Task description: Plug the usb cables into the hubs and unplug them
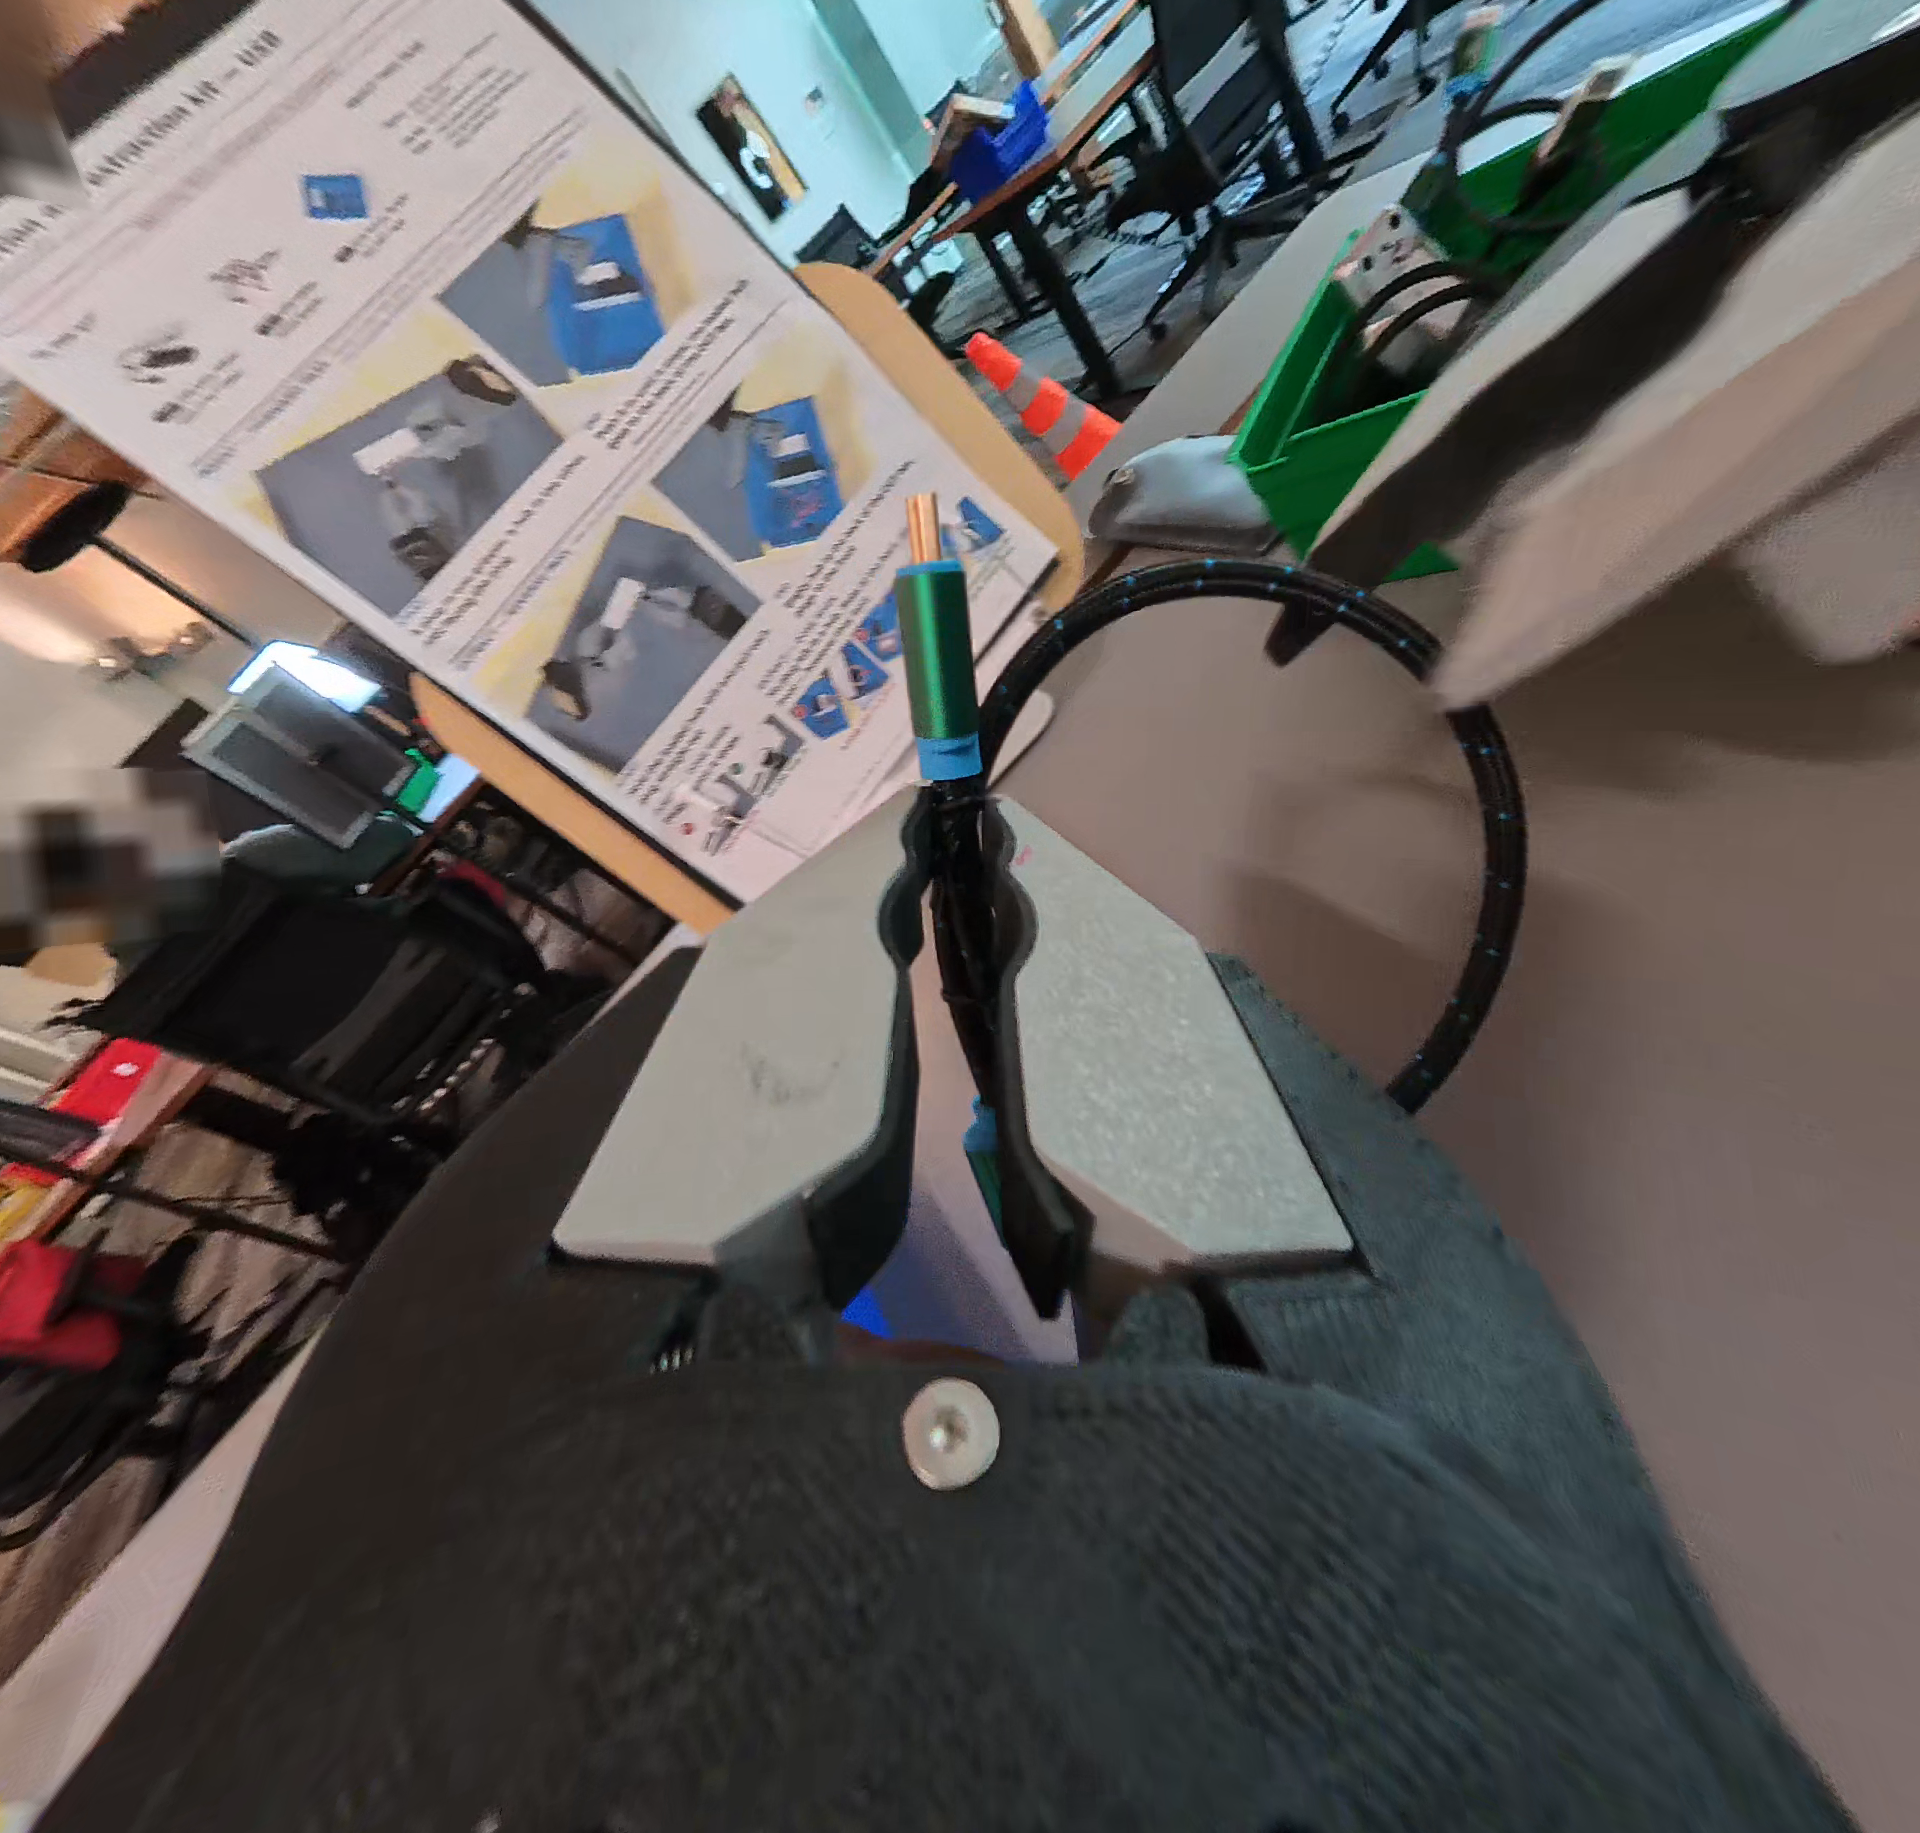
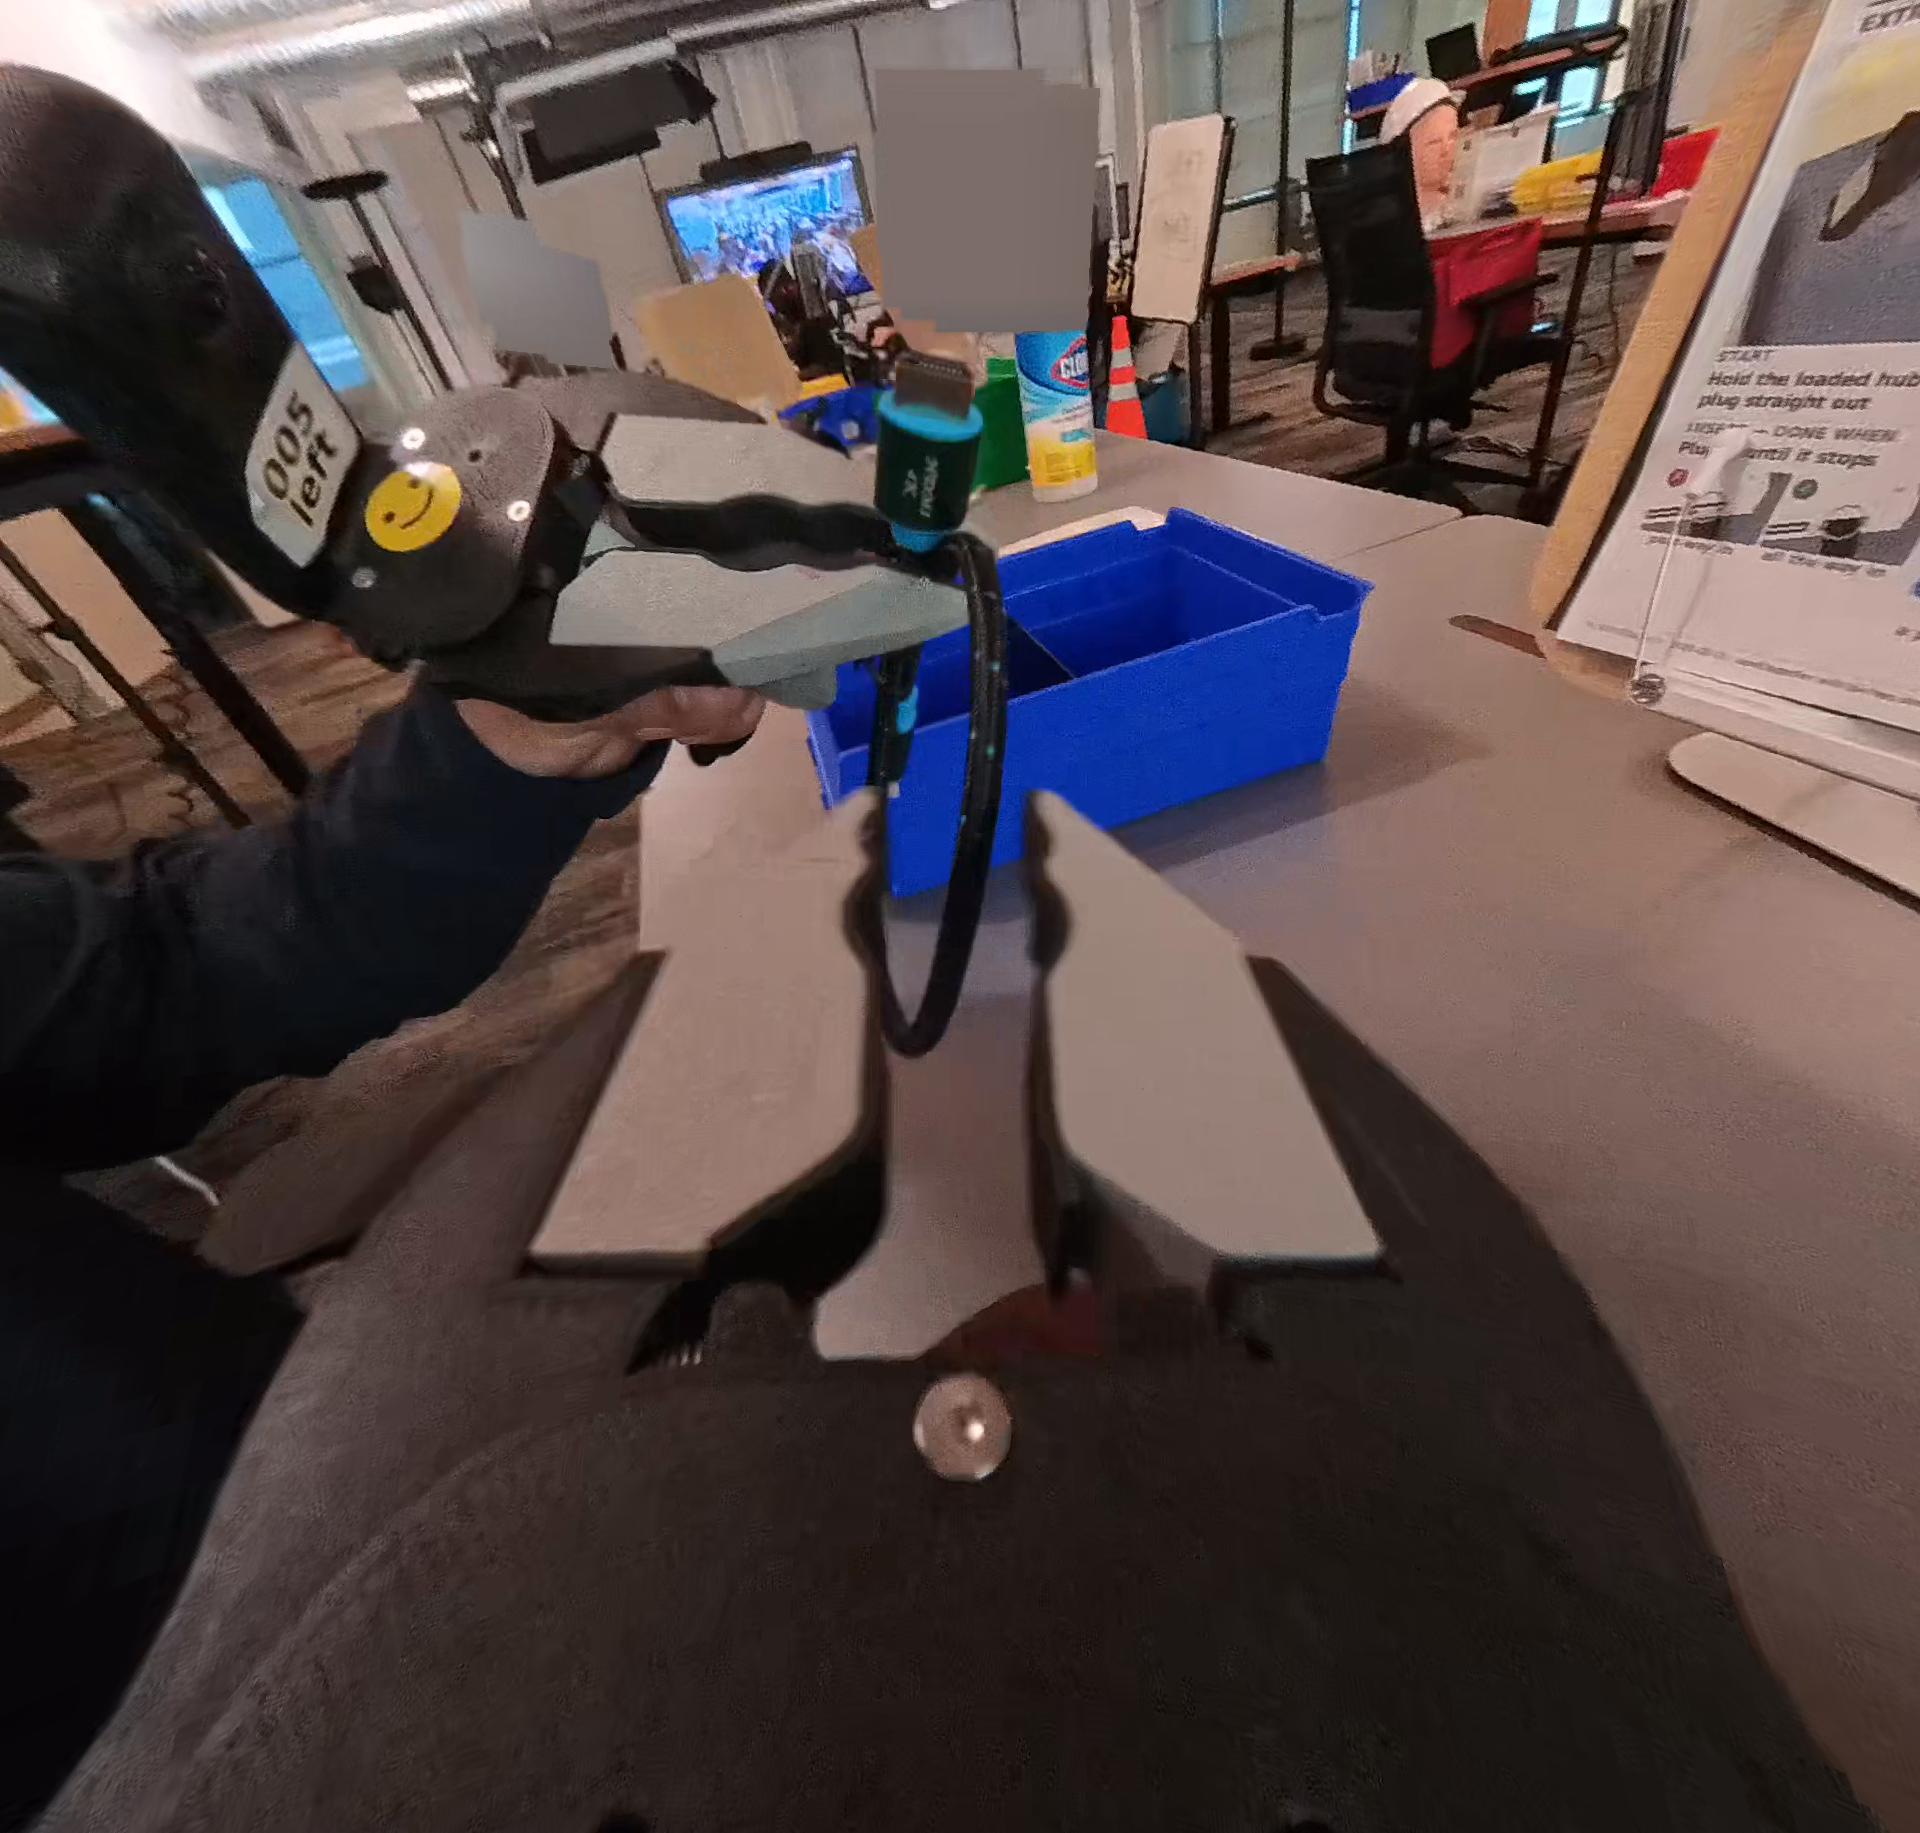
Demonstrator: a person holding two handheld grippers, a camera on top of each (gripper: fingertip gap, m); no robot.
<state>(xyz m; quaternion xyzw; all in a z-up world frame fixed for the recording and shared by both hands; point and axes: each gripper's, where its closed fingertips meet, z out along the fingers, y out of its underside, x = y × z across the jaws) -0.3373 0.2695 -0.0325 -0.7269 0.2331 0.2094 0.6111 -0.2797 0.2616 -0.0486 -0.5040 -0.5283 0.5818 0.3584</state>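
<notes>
The left gripper (image 1: pixel 956 848) is clamped on a short black braided cable (image 1: pixel 1496 848), its grey fingers (image 1: pixel 779 1045) pressed together around the cord just below a green plug (image 1: pixel 935 656) with blue bands. The plug stands upright above the fingertips, its metal tip pointing away from the gripper. From the grip the cable bends out in a wide loop to the right and comes back down between the fingers, where the second plug (image 1: pixel 982 1155) hangs low beside them. Seen from the right gripper's camera, the left gripper (image 2: pixel 914 547) is held up in the air by a hand (image 2: pixel 623 734) in a dark sleeve, above and in front of a blue bin (image 2: pixel 1143 723) with dividers that sits on the grey worktop (image 2: pixel 1455 952). In that view the cable (image 2: pixel 961 848) hangs in a loop from the left gripper, and the bottom of the loop dips between the fingers of the right gripper (image 2: pixel 945 848). The right gripper is apart, its two fingers (image 2: pixel 727 1035) spread on either side of the hanging loop, not touching it as far as can be seen. A board with an instruction sheet (image 2: pixel 1787 412) stands on the worktop to the right. Farther back stand a wipes canister (image 2: pixel 1055 412) and an orange cone (image 2: pixel 1122 381). In the left gripper's view a green bin (image 1: pixel 1340 412) lies beyond the cable loop.
</notes>
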